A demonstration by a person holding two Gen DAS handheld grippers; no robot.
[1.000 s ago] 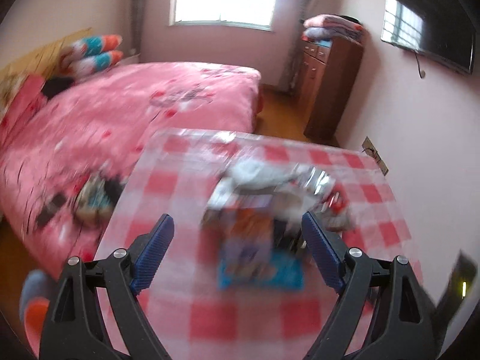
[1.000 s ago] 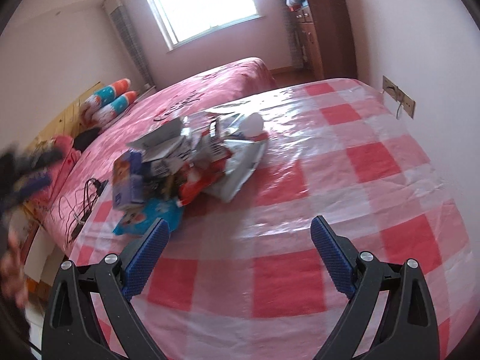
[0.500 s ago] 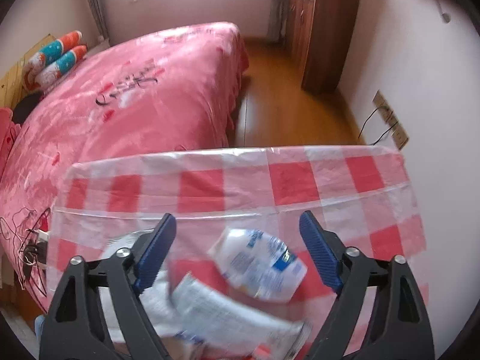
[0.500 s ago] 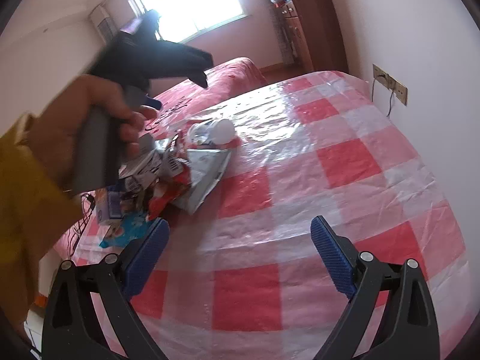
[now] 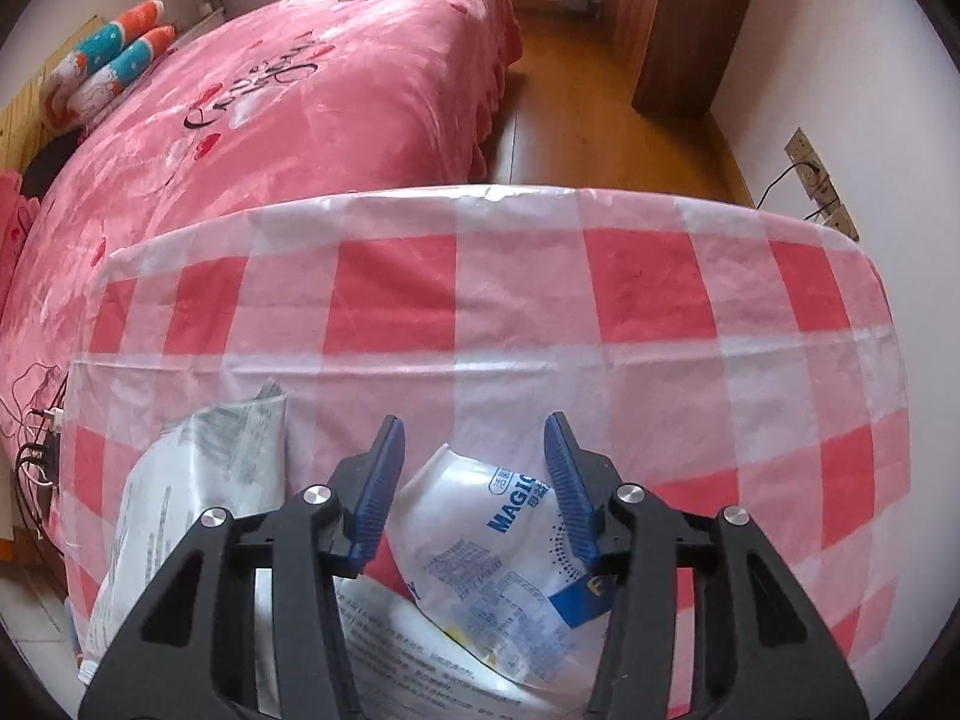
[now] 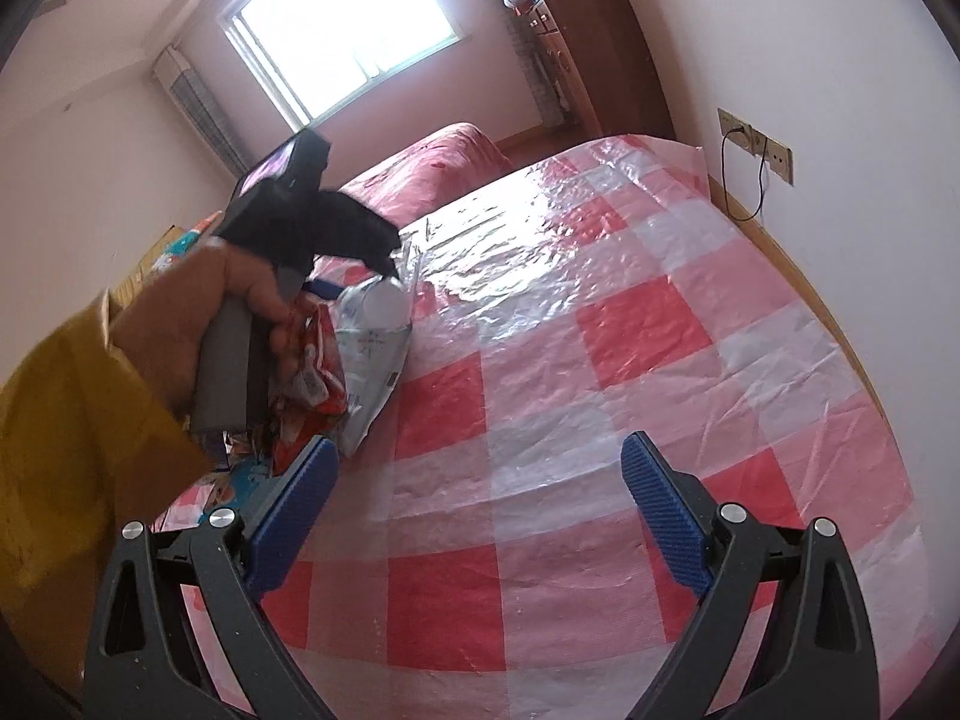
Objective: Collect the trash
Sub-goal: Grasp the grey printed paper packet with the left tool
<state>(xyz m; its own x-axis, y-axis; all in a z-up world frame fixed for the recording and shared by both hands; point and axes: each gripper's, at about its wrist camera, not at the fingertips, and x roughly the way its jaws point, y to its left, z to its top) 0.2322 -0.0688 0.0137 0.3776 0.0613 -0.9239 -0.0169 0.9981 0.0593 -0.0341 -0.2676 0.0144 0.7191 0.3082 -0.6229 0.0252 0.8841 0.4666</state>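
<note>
A heap of trash lies on the red-and-white checked tablecloth (image 5: 540, 312). In the left wrist view a white plastic packet with blue "MAGIC" print (image 5: 486, 546) lies between the fingers of my left gripper (image 5: 474, 468), which is partly closed around it with gaps on both sides. A white printed wrapper (image 5: 192, 480) lies to its left. In the right wrist view the heap (image 6: 354, 354) holds red, white and blue wrappers, with my left gripper (image 6: 384, 264) over it, held by a hand in a yellow sleeve. My right gripper (image 6: 474, 480) is open and empty above the cloth (image 6: 600, 360).
A bed with a pink cover (image 5: 270, 120) lies beyond the table's far and left edges. A brown wooden cabinet (image 5: 678, 24) stands at the far wall. Wall sockets with a cable (image 6: 756, 150) are on the right wall. Cables and a plug (image 5: 42, 438) lie at the left.
My left gripper has come down over the heap and its fingers have narrowed around the white "MAGIC" packet. My right gripper has stayed open and shifted only slightly.
</note>
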